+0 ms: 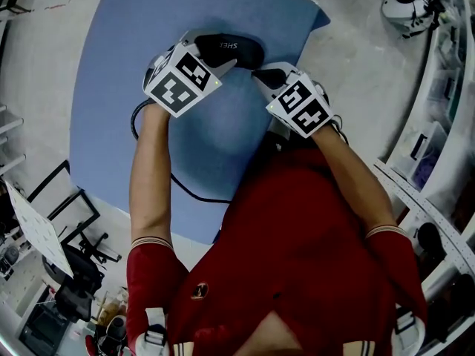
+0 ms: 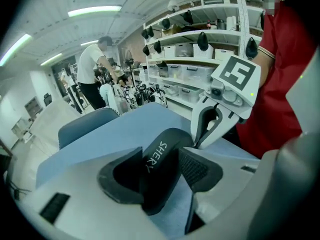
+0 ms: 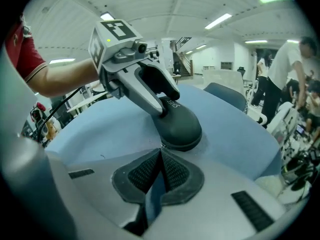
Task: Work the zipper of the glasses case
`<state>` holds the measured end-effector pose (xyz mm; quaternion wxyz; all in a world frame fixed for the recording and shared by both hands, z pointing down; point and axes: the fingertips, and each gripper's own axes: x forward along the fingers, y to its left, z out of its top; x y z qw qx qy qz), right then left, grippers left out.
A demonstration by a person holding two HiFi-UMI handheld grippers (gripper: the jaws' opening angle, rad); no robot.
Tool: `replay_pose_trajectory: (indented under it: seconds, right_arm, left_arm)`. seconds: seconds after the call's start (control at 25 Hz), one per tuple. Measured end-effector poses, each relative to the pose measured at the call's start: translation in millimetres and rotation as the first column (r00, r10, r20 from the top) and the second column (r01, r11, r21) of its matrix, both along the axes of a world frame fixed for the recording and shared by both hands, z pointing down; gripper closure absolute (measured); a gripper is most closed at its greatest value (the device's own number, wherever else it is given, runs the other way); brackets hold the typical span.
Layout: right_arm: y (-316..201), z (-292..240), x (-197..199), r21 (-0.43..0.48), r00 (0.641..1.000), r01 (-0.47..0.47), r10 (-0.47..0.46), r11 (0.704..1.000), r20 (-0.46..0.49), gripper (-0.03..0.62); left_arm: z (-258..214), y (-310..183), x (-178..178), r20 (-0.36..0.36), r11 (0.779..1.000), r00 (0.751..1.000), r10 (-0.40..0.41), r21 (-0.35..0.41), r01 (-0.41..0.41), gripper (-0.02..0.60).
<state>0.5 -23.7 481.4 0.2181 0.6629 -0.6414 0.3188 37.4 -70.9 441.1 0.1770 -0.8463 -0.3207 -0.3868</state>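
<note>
Black glasses case (image 1: 230, 50) lies on the blue worktop (image 1: 111, 124), clamped in the left claw (image 2: 162, 176). The right claw (image 3: 160, 154) is pinched closed at its zipper edge (pull too small to confirm). It should draw steadily along the seam.

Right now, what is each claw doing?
Left claw: closed on the glasses case.
Right claw: closed, tips at the case's end; whether it pinches anything cannot be told.
</note>
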Motion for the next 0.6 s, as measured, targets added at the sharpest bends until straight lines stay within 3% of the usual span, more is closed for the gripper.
replay_pose_trajectory:
  seconds: [0.28,0.6]
  right_arm:
    - [-3.5,-0.3,0.7,0.023,0.984,-0.175,0.174,0.984,0.025,0.595]
    - [2.7,4.3,5.4,0.014,0.973,-0.226,0.226,0.974,-0.051,0.593]
  left_arm:
    - [-0.2,1.1,-2.5,-0.025,0.997,0.997,-0.08,0.001,0.08,0.373]
    - [-0.3,2.8,-4.3,-0.111,0.997,0.991,-0.075,-0.002,0.076,0.371]
